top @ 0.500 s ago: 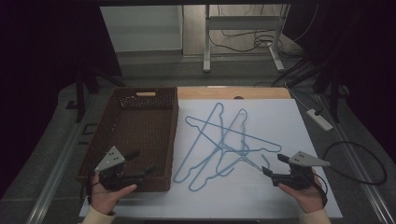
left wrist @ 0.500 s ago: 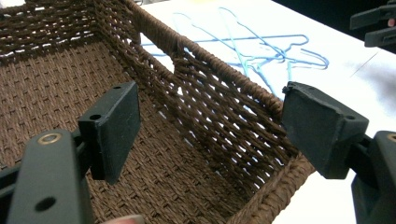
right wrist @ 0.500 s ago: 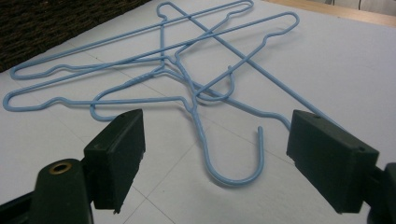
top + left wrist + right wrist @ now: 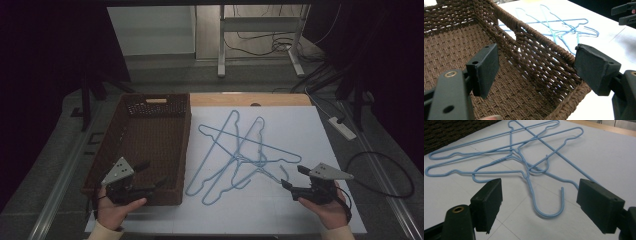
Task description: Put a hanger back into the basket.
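— While I hold both hands low at the near edge of the white desk [image 4: 320, 125], what do you make of my tongs?

— Your left tongs [image 4: 150, 175] stand wide apart with nothing between the pads; they hover at the near right corner of the dark brown woven wicker basket [image 4: 135, 137]. In the left gripper view the basket's rim [image 4: 544, 40] runs between the pads, not touching them.

— And my right tongs [image 4: 292, 177]?

— Also spread wide, gripping nothing. They point at the tangle of light blue wire coat hangers [image 4: 240, 150] lying flat on the desk just right of the basket. In the right gripper view one hanger's hook [image 4: 549, 212] lies between the pads, apart from both.

— How many hangers do I have there?

— Three, I think, but they cross over each other at the necks, so I cannot count for sure. My left hand [image 4: 115, 210] and right hand [image 4: 327, 207] are cut off at the bottom edge of the high view.
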